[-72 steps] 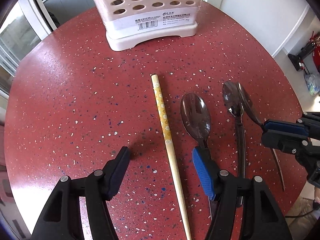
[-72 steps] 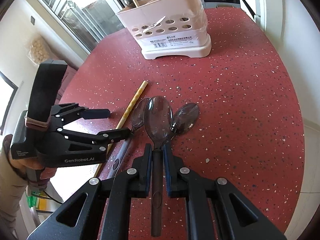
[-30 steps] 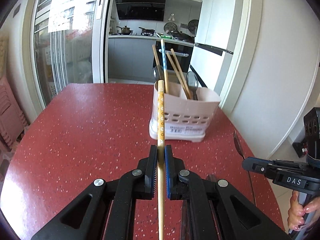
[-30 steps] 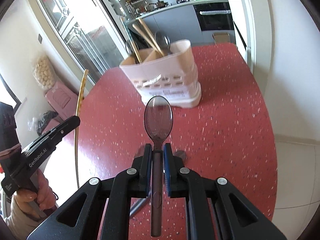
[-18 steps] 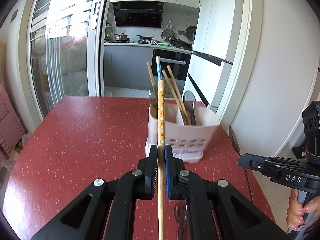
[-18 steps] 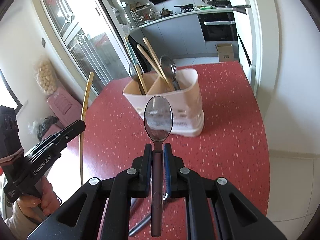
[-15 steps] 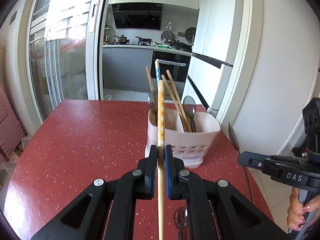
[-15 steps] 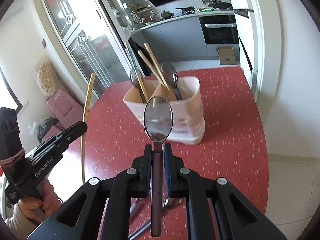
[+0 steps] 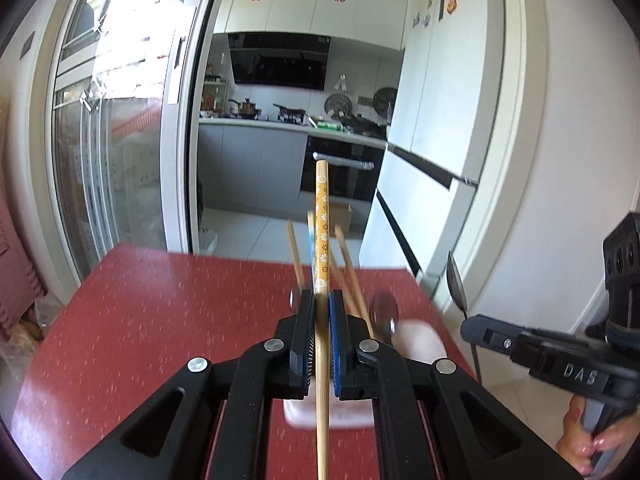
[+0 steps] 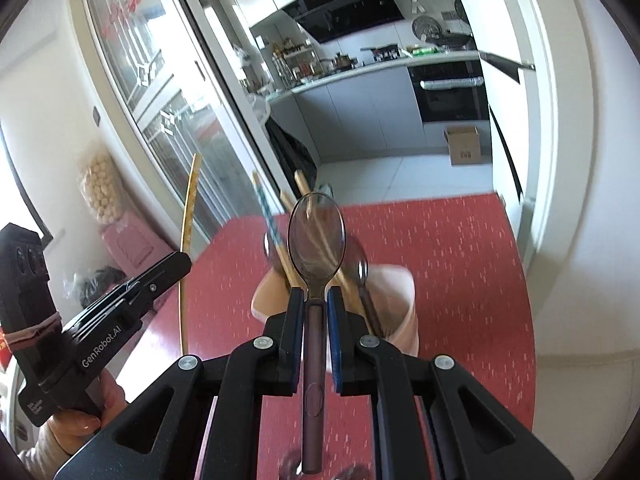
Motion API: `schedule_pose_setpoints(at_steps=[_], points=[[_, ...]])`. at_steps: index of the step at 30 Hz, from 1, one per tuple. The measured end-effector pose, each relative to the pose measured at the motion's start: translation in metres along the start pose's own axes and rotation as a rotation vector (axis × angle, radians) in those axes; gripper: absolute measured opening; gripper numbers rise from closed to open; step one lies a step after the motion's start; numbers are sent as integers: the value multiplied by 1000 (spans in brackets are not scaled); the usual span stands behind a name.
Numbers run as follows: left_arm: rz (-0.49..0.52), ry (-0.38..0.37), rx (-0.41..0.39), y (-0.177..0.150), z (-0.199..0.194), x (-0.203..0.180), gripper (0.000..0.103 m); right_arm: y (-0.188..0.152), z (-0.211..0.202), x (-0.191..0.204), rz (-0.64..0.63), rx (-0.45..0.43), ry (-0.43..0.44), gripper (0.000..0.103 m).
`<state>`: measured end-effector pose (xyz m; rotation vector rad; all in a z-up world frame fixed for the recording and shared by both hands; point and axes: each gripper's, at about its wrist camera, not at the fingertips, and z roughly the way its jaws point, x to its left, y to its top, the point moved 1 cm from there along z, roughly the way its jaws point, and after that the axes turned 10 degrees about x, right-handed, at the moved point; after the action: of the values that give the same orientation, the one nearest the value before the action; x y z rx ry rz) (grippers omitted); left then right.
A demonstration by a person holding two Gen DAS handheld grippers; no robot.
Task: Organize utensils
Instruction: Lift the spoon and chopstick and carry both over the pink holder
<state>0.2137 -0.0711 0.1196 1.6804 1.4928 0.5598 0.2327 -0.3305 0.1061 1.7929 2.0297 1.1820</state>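
Right, the red speckled table (image 9: 168,320) is the big thing here, w/ the pale pink holder (image 10: 400,312) standing on it toward the kitchen side. Holder already has several wooden chopsticks (image 10: 298,184) and a spoon (image 10: 362,276) leaning in it; it looks blurred in both views.

Left gripper (image 9: 319,312) sits above the table just short of the holder, jaws closed tight on a chopstick (image 9: 322,216), gripped partway along so the patterned orange end points up and past the holder. Right gripper (image 10: 316,308) is also just short of the holder, a bit to its right, jaws pinched on the handle of a dark clear spoon (image 10: 316,236), bowl forward and over the holder's rim.

Handling, imo: chopstick is light, stiff and thin, prob. smooth, so it could pivot or slide in the pads; a grip nearer the middle keeps it steady for dropping in tip-down. Spoon looks like light, hard plastic, fairly slick; the flat handle just below the bowl is the sensible place to take it. Neither seems fragile.

Looks: chopstick pale bamboo w/ small white flowers on orange; spoon smoky brown, see-through.
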Motion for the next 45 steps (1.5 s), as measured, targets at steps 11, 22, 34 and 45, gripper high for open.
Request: schedule_pose_setpoints(at_steps=[11,22,34,45], points=[[-64,14,-122,44,33,-1,37,46,23,-4,-39,-174,-10,12],[-97,25,-221,39,62,-11,37,39,54,2,-148,-250,-107,12],[-101,54,-225,8,84,-8,37,8,78,0,-236,-284,-186,12],[-42,101,-171,-16,79,-11,37,-17,79,4,-291,-272,-215,12]])
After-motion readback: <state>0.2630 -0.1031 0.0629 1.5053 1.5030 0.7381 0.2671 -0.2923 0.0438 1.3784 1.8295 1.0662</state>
